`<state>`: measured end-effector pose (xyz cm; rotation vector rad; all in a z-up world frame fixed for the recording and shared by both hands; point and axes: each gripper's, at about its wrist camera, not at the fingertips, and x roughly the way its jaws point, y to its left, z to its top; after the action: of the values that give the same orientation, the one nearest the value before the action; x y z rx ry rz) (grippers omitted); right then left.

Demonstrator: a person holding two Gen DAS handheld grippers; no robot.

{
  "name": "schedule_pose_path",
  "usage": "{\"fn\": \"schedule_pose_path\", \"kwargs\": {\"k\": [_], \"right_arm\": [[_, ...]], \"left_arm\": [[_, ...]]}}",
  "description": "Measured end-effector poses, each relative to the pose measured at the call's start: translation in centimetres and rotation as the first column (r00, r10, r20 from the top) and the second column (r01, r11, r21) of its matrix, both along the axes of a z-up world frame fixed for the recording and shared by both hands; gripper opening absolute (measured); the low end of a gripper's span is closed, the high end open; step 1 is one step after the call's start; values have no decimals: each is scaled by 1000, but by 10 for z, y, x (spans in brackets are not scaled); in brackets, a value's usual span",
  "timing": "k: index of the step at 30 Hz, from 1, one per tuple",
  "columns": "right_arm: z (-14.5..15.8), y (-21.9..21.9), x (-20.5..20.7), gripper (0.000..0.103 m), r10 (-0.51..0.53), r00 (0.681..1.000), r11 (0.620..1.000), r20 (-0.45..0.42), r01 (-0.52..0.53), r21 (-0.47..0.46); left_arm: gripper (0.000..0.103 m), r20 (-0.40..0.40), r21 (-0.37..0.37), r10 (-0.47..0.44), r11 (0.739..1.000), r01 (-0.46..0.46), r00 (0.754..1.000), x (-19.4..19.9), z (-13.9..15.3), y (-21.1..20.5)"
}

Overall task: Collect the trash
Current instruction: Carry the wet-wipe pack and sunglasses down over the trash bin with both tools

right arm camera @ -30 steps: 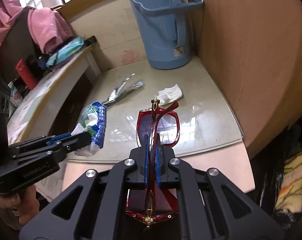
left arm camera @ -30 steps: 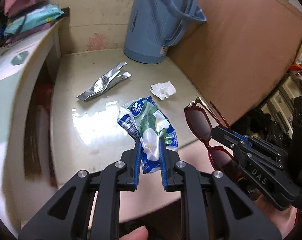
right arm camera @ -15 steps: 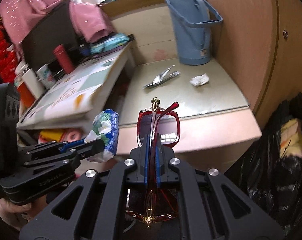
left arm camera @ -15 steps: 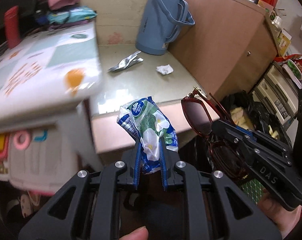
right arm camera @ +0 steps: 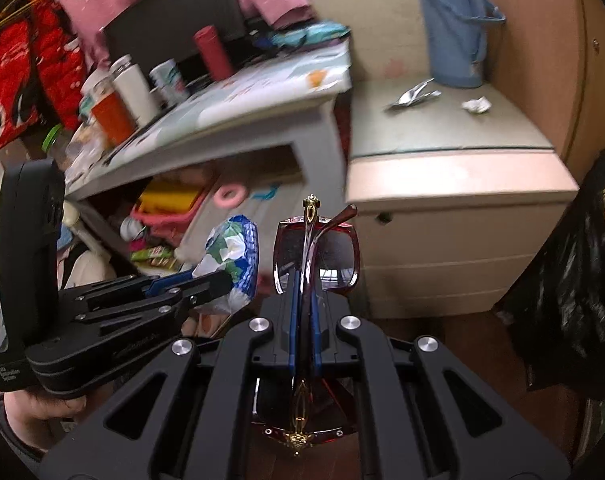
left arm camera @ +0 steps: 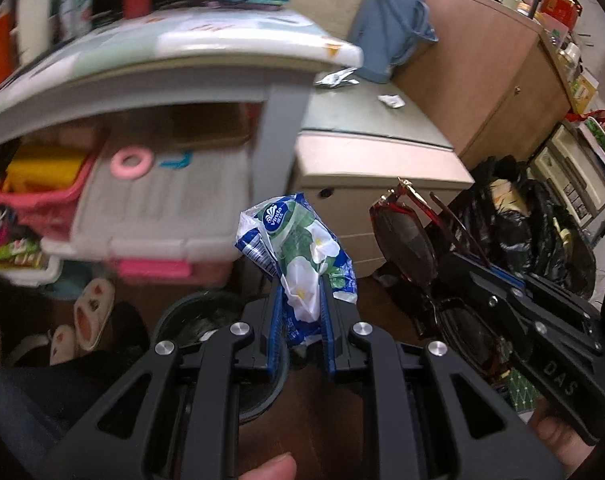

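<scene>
My left gripper [left arm camera: 301, 286] is shut on a crumpled blue-and-white tissue packet [left arm camera: 298, 248], held in the air in front of the low cabinet; the packet also shows in the right wrist view [right arm camera: 234, 256]. My right gripper [right arm camera: 305, 276] is shut on red-framed sunglasses [right arm camera: 316, 254], also seen in the left wrist view [left arm camera: 406, 240]. A silver foil wrapper [right arm camera: 412, 95] and a crumpled white tissue [right arm camera: 476, 105] lie on the cabinet top [right arm camera: 442, 132]. A dark round bin [left arm camera: 198, 320] sits on the floor just under the left gripper.
A blue thermos jug [right arm camera: 450, 24] stands at the back of the cabinet top. A cluttered desk [right arm camera: 222, 100] overhangs at the left, with pink bins [left arm camera: 42, 196] beneath. Black trash bags [right arm camera: 574, 280] stand at the right. Slippers [left arm camera: 90, 312] lie on the floor.
Both grippers have pulled back and down from the cabinet top, still holding the packet and sunglasses. The floor, the bin and the underside of the desk have come into view.
</scene>
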<state>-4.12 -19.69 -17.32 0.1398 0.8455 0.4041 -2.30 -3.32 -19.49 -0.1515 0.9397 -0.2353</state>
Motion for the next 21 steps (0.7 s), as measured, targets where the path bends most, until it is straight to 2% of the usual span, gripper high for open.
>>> {"fn": "schedule_pose_path", "kwargs": {"k": [5,10,21], "right_arm": [[-25,35,-22,6,32,999,999,-27,-32,11],[-57,59,-32,6,52,996,999,-73,-52,15],[-132,78,-19,6,49,978,999,-203,-50,1]], "left_arm": [[17,-12,21,37,999,-37,999,-28,-17,31],[17,-59,47,71,997,-68,996,-44,-48,58],[17,-192,85,117,991,-103,974,-34,-126,82]]}}
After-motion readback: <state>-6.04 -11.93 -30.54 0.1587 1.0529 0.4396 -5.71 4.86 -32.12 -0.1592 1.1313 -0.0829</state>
